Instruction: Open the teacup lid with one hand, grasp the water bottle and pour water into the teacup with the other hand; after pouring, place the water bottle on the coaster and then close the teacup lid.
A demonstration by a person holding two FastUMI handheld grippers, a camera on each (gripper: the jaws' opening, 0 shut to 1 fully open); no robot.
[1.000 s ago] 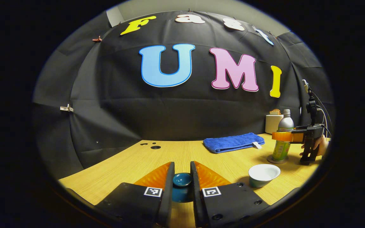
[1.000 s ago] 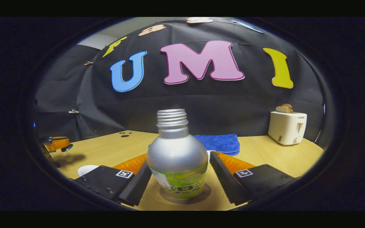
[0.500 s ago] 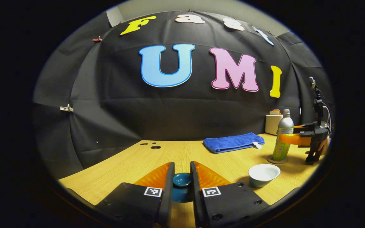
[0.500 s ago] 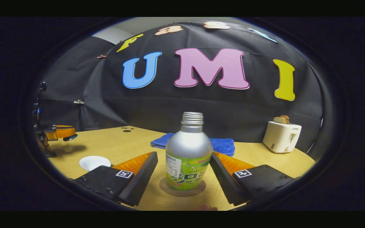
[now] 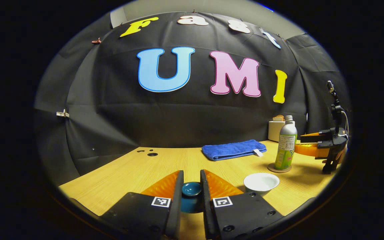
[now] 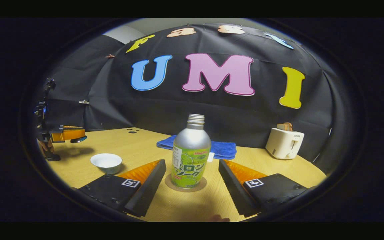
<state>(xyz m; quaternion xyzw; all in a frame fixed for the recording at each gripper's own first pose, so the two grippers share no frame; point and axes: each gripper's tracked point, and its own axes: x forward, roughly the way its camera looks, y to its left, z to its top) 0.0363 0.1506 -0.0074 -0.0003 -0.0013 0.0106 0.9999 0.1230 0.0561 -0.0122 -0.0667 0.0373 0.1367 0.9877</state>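
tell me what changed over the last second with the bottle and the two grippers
The right hand-held gripper drew back from the water bottle: its open fingers flanked the body a second ago and now sit clear of it. The bottle stayed upright on the coaster. The left hand-held gripper kept its grip on the teacup lid, shifting slightly. The teacup stayed uncovered on the table.

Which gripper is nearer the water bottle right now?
Right. The right gripper is open just behind the water bottle, which stands on the coaster ahead of its fingers. The left gripper, shut on the teacup lid, is far across the table.
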